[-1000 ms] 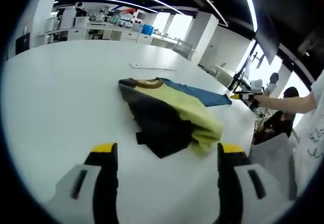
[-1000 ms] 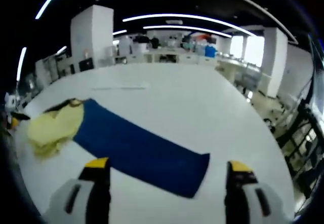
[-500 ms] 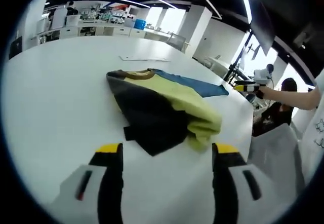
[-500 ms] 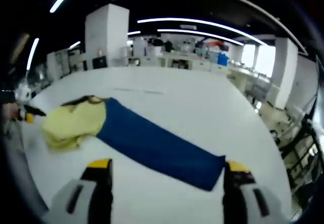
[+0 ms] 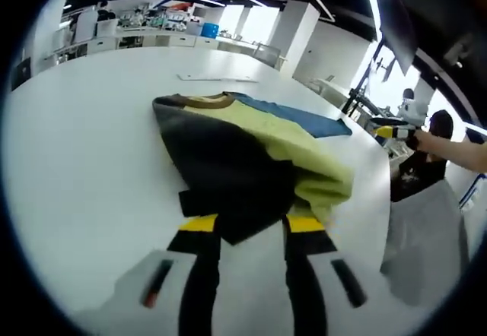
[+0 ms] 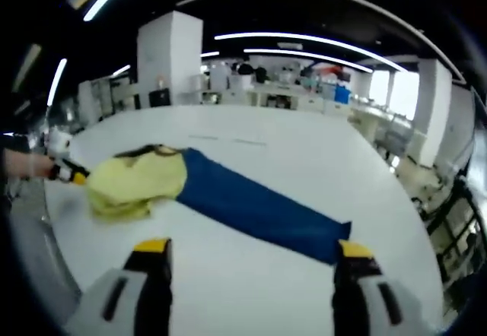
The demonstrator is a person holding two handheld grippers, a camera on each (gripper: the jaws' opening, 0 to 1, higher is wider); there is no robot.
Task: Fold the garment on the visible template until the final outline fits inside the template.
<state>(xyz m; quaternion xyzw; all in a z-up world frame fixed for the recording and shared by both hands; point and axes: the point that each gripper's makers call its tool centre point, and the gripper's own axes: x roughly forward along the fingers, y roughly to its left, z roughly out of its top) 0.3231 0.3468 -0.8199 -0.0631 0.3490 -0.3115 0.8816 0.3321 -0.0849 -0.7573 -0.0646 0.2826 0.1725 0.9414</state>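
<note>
Tools: two, each with yellow-tipped black jaws. In the left gripper view the left tool [image 5: 247,223] has its jaws drawn close together on the near dark edge of the garment, pinching it. In the right gripper view the right tool [image 6: 247,248] has its jaws spread wide, holding nothing, with its right tip just beside the end of the blue strip.
Garment: one crumpled yellow, dark grey and blue fabric shirt [image 5: 243,150] with a brown collar, lying on the white tabletop [image 5: 84,131] near its right edge in the left gripper view.
Garment from the right gripper view: a yellow bunch [image 6: 137,184] at one end and a long blue strip reaching to the near right.
Other tool seen: the right tool's yellow tip [image 5: 392,131] beyond the tabletop edge, held by a person's hand.
Change: a second ago the left tool's jaws stood wide apart, short of the shirt; now they are at its hem and nearly closed.
</note>
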